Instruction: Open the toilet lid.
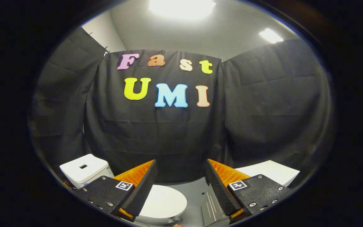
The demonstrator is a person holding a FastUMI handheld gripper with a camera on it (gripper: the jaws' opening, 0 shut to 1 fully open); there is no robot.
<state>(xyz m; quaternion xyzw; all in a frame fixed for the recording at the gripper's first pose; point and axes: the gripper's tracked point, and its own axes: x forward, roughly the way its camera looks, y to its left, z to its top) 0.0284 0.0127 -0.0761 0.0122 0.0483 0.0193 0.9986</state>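
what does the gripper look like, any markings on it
The gripper has two wedge-shaped fingers with ribbed faces and toothed inner pads. Each sits on a flat black textured block fixed with silver screws and carrying a small square black-and-white tag.

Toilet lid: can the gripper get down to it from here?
Probably yes. The gripper is open and holds nothing, and the closed toilet lid lies just ahead, partly behind one finger, nothing between them. Its front edge is hidden.

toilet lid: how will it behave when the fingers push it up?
The toilet lid looks like smooth, glossy hard plastic, so probably stiff but slippery. It lies flat and closed, so it likely pivots at the cistern end rather than sliding. The gripper is open above it.
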